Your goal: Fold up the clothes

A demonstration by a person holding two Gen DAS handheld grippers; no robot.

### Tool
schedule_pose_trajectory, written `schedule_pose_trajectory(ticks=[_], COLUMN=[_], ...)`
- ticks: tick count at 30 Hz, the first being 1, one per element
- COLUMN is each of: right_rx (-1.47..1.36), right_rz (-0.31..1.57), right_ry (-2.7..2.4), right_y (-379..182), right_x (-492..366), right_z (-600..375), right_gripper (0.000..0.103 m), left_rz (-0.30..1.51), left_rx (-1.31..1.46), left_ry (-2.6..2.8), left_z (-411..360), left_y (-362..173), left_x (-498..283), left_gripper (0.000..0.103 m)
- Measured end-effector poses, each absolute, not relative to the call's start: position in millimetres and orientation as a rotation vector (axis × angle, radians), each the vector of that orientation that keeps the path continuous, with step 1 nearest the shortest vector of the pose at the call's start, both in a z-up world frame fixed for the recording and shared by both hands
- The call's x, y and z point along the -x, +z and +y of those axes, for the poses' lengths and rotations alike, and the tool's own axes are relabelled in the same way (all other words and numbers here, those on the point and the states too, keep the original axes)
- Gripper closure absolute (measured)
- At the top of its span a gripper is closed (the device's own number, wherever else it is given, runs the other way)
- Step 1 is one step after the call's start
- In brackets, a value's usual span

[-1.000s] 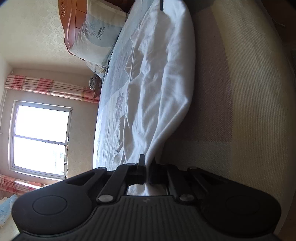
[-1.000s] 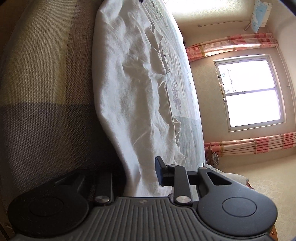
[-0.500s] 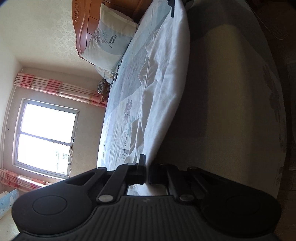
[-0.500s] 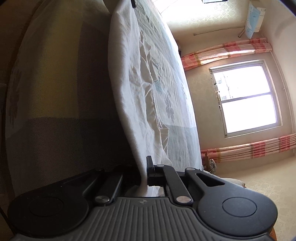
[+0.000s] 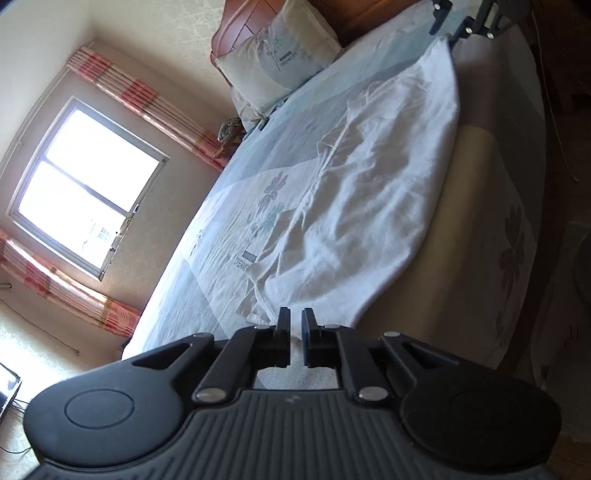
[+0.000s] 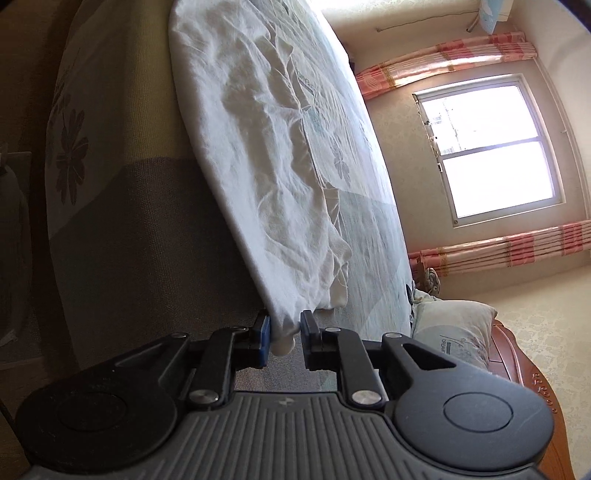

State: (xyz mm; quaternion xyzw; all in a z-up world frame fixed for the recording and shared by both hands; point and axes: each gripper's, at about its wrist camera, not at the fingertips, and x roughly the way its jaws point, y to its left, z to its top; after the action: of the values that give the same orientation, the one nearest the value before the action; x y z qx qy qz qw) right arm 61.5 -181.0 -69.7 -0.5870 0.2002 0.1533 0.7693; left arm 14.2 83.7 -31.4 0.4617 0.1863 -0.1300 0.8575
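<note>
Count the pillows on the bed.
1. A single pillow stands propped against the wooden headboard at the head of the bed; the right wrist view shows the same pillow. Others may lie behind it, out of sight.

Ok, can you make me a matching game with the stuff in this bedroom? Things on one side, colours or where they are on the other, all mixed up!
Things:
1. shirt
2. pillow
3. curtains
4. right hand-held gripper

Places, colours or states:
A. pink and striped, above and below the window
B. leaning against the wooden headboard
C. white and wrinkled, spread flat along the edge of the bed
D. fingers apart, with a corner of white cloth between them

Pairs: 1-C, 2-B, 3-A, 4-D
</note>
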Motion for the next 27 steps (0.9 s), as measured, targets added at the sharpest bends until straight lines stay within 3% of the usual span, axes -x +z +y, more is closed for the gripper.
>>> schedule_pose_trajectory(ticks=[4,11,13,15,21,27], right_rx=[1.226,1.144,1.16,1.181,1.193,0.998], right_rz=[0.379,0.358,0.383,0.424,0.452,0.416], right_ry=[0.329,0.309,0.288,0.264,0.196,0.331], right_y=[-62.6,-61.4,-64.8,-68.5,-59.5,-46.9], right_x=[-57.6,-50.0,-45.6,-42.6,-50.3,-75.1], right_z=[-172.5,-171.4,-180.4,-193.0,-212.4,-187.5], right_gripper=[0.074,0.072,0.066,0.059,0.059,0.055], left_rz=[0.362,0.54,0.555,0.568,0.498,0.524], left_rx=[-0.916,-0.801,-0.804,-0.826,-0.827,-0.744], left_ry=[-0.309,-0.329,-0.31,-0.293,-0.262,-0.324], left_z=[72.6,82.1,92.2,101.9,100.3,78.8], left_y=[-33.5,-80.4,-85.6,-83.3,-47.0,-60.7], left_x=[-38.3,-70.2,-59.9,-48.7,-54.0,-82.5], left_gripper=[0.094,0.094,0.094,0.094,0.094,0.087])
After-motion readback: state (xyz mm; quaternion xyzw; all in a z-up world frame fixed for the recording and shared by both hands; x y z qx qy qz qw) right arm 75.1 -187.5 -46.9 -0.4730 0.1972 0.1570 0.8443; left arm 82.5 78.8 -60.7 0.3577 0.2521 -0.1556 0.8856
